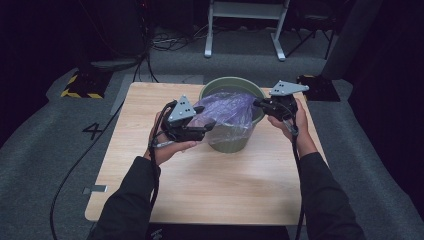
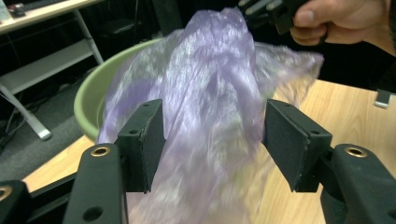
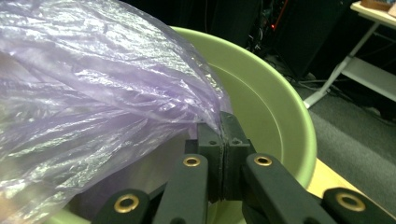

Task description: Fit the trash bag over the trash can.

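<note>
Currently the right tongs (image 3: 223,140) pinch the purple bag (image 3: 93,93) over the bucket (image 3: 275,116); the left tongs (image 2: 212,144) gape around it, and tugging might rip the thin film.

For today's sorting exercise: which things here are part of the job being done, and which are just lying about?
In the job:
purple plastic bag
green bucket
left gripper, open around the bag
right gripper, shut on the bag's edge

Lying about:
white metal frame
yellow-and-black striped block
floor cables
</note>
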Available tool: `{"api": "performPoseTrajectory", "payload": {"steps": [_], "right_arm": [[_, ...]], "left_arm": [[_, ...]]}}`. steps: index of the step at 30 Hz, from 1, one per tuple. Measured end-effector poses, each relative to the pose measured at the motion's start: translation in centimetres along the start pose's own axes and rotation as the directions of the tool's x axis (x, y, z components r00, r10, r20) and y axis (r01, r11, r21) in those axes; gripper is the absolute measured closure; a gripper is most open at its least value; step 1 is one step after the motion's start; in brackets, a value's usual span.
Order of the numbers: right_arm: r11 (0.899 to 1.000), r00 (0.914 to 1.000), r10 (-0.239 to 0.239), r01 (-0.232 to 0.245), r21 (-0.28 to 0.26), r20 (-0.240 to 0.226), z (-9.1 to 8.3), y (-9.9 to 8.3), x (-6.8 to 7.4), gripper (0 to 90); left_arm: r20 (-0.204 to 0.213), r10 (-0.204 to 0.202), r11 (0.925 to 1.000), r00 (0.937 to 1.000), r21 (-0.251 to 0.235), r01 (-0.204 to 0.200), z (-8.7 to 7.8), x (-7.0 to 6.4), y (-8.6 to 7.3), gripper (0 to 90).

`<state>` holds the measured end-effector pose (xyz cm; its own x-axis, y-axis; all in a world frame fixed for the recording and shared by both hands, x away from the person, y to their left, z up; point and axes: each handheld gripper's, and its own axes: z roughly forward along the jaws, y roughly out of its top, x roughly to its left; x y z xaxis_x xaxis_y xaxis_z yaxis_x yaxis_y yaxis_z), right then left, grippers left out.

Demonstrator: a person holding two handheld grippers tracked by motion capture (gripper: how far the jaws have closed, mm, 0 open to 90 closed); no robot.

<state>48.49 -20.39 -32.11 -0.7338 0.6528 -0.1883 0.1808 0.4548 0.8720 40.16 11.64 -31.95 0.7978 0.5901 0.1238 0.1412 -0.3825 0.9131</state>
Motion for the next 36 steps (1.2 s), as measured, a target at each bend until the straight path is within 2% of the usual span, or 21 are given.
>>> {"api": "performPoseTrajectory", "payload": {"steps": [5, 8, 10, 11, 12, 14, 15, 16, 17, 18, 20, 21, 24, 26, 29, 31, 36], "right_arm": [[1.000, 0.9996, 0.026, -0.026, 0.011, 0.012, 0.2, -0.3, -0.6, 89.2], [0.999, 0.9991, 0.040, -0.040, 0.011, 0.011, 0.3, -0.4, -0.7, 88.9], [0.999, 0.9989, 0.045, -0.045, 0.017, 0.011, 0.3, -0.4, -0.8, 88.6], [0.999, 0.9990, 0.045, -0.045, 0.014, 0.009, 0.3, -0.4, -0.8, 88.2], [0.999, 0.9988, 0.048, -0.048, 0.013, 0.006, 0.3, -0.4, -0.8, 87.3], [0.999, 0.9989, 0.046, -0.046, 0.013, 0.003, 0.2, -0.4, -0.8, 84.7], [0.999, 0.9989, 0.045, -0.045, 0.010, 0.007, 0.2, -0.4, -0.8, 79.6], [0.999, 0.9987, 0.048, -0.048, -0.012, 0.016, -0.3, -0.4, -0.8, 72.6], [0.999, 0.9987, 0.048, -0.048, -0.012, 0.016, -0.3, -0.4, -0.8, 72.6], [0.999, 0.9985, 0.042, -0.042, -0.014, 0.035, -0.7, -0.4, -0.6, 60.0], [0.999, 0.9988, 0.034, -0.034, -0.014, 0.033, -1.0, -0.4, -0.4, 52.3], [1.000, 0.9993, 0.020, -0.019, -0.020, 0.033, -1.6, -0.5, -0.2, 45.3], [1.000, 0.9996, 0.005, -0.004, -0.023, 0.028, -2.6, -0.7, 0.2, 39.5], [0.999, 0.9998, 0.011, -0.011, -0.047, 0.017, -3.4, -0.9, 0.4, 37.8], [0.993, 0.9996, 0.014, -0.017, -0.120, -0.025, -5.1, -1.1, 1.3, 35.3], [0.988, 0.9975, 0.010, -0.021, -0.153, -0.070, -5.7, -1.1, 1.9, 34.0], [0.989, 0.9888, -0.042, 0.021, -0.149, -0.143, -5.5, -0.8, 4.1, 30.6]], "left_arm": [[0.016, -0.024, 0.9996, 0.9996, 0.013, 0.024, 0.2, 0.5, -1.2, 40.0], [0.021, -0.012, 0.9995, 0.9997, 0.029, 0.012, 0.8, 0.5, -1.5, 46.2], [0.019, 0.026, 0.9988, 0.9995, 0.042, -0.027, 1.2, 0.3, -1.6, 61.9], [0.016, 0.046, 0.9971, 0.9988, 0.060, -0.047, 1.6, 0.2, -1.5, 64.7], [0.009, 0.058, 0.9960, 0.9983, 0.068, -0.059, 1.8, 0.2, -1.5, 72.1], [0.001, 0.067, 0.9953, 0.9977, 0.070, -0.067, 2.0, 0.2, -1.4, 79.7], [0.003, 0.064, 0.9966, 0.9979, 0.051, -0.064, 2.2, 0.2, -1.1, 79.7], [-0.006, 0.066, 0.9971, 0.9978, 0.039, -0.066, 2.2, 0.2, -0.9, 87.6], [-0.015, 0.066, 0.9973, 0.9977, 0.034, -0.066, 2.2, 0.3, -0.8, 87.6], [-0.014, 0.065, 0.9976, 0.9978, 0.022, -0.065, 2.3, 0.4, -0.5, 88.3], [-0.021, 0.062, 0.9981, 0.9979, 0.006, -0.062, 2.3, 0.4, -0.2, 88.8], [-0.020, 0.065, 0.9979, 0.9977, 0.004, -0.065, 2.2, 0.4, -0.1, 88.9], [-0.029, 0.049, 0.9986, 0.9984, -0.018, -0.050, 2.1, 0.5, 0.2, 88.9], [-0.023, 0.033, 0.9990, 0.9992, -0.027, -0.034, 2.1, 0.6, 0.4, 88.9], [-0.028, 0.032, 0.9990, 0.9991, -0.030, -0.032, 2.3, 0.7, 0.7, 88.9], [-0.029, 0.024, 0.9992, 0.9993, -0.032, -0.025, 2.5, 0.7, 0.8, 88.9], [-0.021, 0.007, 0.9983, 0.9998, -0.057, -0.008, 2.9, 0.8, 1.4, 88.9]]}}
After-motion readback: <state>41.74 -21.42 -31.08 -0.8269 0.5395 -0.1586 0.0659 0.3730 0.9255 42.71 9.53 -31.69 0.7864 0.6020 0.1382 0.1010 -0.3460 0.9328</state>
